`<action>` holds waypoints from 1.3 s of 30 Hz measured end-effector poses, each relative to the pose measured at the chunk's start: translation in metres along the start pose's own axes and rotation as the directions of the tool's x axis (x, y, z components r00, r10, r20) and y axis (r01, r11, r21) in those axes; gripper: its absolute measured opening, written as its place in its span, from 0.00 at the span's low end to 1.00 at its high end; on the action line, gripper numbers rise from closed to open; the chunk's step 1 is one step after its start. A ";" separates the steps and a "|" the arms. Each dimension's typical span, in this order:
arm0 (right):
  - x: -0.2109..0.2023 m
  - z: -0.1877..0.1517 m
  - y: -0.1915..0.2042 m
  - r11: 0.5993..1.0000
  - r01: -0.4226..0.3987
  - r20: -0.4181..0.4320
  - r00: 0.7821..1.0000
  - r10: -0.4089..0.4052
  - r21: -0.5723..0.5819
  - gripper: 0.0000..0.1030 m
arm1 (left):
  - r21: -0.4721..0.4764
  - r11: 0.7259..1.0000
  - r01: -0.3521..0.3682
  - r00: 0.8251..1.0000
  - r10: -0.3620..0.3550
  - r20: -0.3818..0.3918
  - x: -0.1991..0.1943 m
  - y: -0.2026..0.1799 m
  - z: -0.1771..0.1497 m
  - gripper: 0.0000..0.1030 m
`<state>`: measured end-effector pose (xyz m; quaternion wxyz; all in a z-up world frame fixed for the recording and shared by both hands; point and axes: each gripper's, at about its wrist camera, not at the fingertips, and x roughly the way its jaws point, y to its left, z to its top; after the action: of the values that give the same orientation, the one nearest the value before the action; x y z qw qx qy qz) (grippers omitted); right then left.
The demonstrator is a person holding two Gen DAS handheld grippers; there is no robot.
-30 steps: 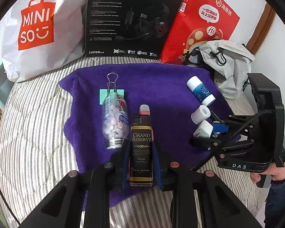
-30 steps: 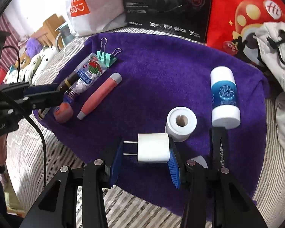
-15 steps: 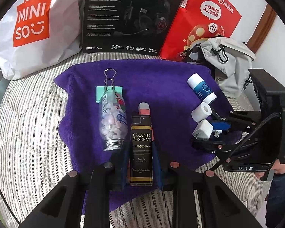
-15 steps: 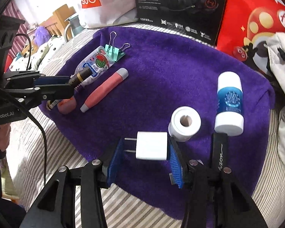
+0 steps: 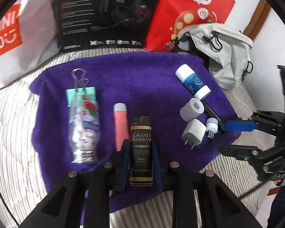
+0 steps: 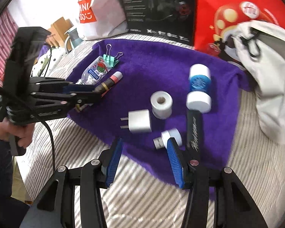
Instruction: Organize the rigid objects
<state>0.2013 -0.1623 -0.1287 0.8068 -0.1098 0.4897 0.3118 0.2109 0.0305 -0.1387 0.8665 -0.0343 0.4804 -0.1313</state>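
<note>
Now the left gripper [image 5: 141,163] clamps the bottle [image 5: 141,150] lengthwise; the right gripper [image 6: 144,161] gapes empty, charger [image 6: 139,121] just ahead.

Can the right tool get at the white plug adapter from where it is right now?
Probably yes: the right tool is open and empty, and the white plug adapter lies just ahead on the purple towel with nothing between them.

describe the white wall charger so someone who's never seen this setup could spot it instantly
Find the purple towel spread on the striped bed. Near its front edge, just ahead of the open right tongs, sits a cluster of white items. The wall charger is the only squarish block among them, with two metal prongs sticking out, beside the round tape roll.
</note>
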 end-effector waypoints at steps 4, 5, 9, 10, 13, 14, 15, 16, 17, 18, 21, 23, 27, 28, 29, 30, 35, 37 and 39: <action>-0.013 -0.021 -0.009 0.999 -0.011 0.009 1.000 0.010 0.046 0.49 | 0.035 0.998 -0.043 0.999 0.043 -0.019 0.012 -0.012 0.001 0.22; -0.014 -0.024 -0.010 0.998 -0.014 0.010 1.000 0.014 0.054 0.50 | 0.041 0.998 -0.044 0.999 0.045 -0.029 0.015 -0.014 0.001 0.22; -0.022 -0.048 -0.016 0.991 -0.036 0.027 0.999 0.033 0.125 0.50 | 0.050 0.997 -0.064 0.997 0.066 -0.041 0.022 -0.018 0.001 0.22; -0.023 -0.054 -0.017 0.989 -0.046 0.024 0.999 0.043 0.138 0.50 | 0.053 0.996 -0.068 0.997 0.071 -0.043 0.022 -0.019 0.001 0.22; -0.029 -0.068 -0.018 0.986 -0.036 0.017 0.999 0.033 0.162 0.50 | 0.065 0.994 -0.086 0.995 0.088 -0.042 0.022 -0.020 0.000 0.22; -0.032 -0.073 -0.019 0.985 -0.037 0.019 0.999 0.034 0.169 0.50 | 0.073 0.993 -0.093 0.995 0.096 -0.041 0.022 -0.021 0.000 0.22; -0.034 -0.076 -0.019 0.984 -0.035 0.021 0.999 0.031 0.172 0.50 | 0.087 0.991 -0.103 0.993 0.107 -0.043 0.022 -0.022 -0.001 0.22; -0.037 -0.080 -0.019 0.984 -0.028 0.022 0.999 0.025 0.177 0.50 | 0.098 0.989 -0.114 0.992 0.119 -0.045 0.022 -0.024 -0.002 0.22; -0.039 -0.083 -0.020 0.983 -0.025 0.022 1.000 0.022 0.182 0.50 | 0.108 0.987 -0.121 0.991 0.127 -0.048 0.022 -0.027 -0.002 0.25; -0.041 -0.085 -0.020 0.982 -0.024 0.025 1.000 0.019 0.186 0.50 | 0.117 0.985 -0.125 0.990 0.131 -0.048 0.021 -0.028 -0.004 0.27; -0.046 -0.092 -0.021 0.979 -0.016 0.027 1.000 0.011 0.203 0.50 | 0.069 0.990 -0.120 0.991 0.124 -0.058 0.018 -0.025 -0.006 0.32; -0.049 -0.096 -0.020 0.978 0.004 0.022 1.000 -0.009 0.207 0.50 | 0.032 0.993 -0.112 0.992 0.114 -0.056 0.015 -0.023 -0.009 0.35; -0.058 -0.106 -0.015 0.975 0.023 0.024 0.999 -0.029 0.222 0.55 | -0.024 0.995 -0.097 0.995 0.096 -0.038 0.001 -0.020 -0.016 0.37; -0.059 -0.108 -0.014 0.974 0.027 0.024 0.999 -0.034 0.223 0.57 | -0.027 0.995 -0.094 0.995 0.093 -0.033 -0.005 -0.021 -0.018 0.37; -0.061 -0.109 -0.011 0.974 0.037 0.024 0.999 -0.044 0.223 0.60 | -0.028 0.995 -0.093 0.995 0.092 -0.028 -0.009 -0.022 -0.019 0.37; -0.064 -0.112 -0.008 0.973 0.059 0.024 0.998 -0.066 0.224 0.62 | -0.025 0.996 -0.091 0.996 0.090 -0.020 -0.016 -0.024 -0.022 0.37; -0.071 -0.118 0.001 0.959 0.113 0.025 0.992 -0.123 0.258 0.64 | 0.004 0.998 -0.057 0.997 0.057 0.043 -0.053 -0.043 -0.047 0.70; -0.072 -0.119 0.005 0.953 0.140 0.023 0.988 -0.152 0.270 0.81 | 0.011 0.999 -0.050 0.997 0.049 0.058 -0.068 -0.051 -0.059 0.72; -0.076 -0.118 0.011 0.943 0.189 0.029 0.978 -0.205 0.275 0.98 | -0.001 0.999 -0.032 0.996 0.032 0.086 -0.087 -0.056 -0.073 0.83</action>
<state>0.0843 -0.2407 -0.1209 0.8550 -0.0377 0.4910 0.1627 0.0947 0.0046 -0.0955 0.8885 -0.0322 0.4430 -0.1156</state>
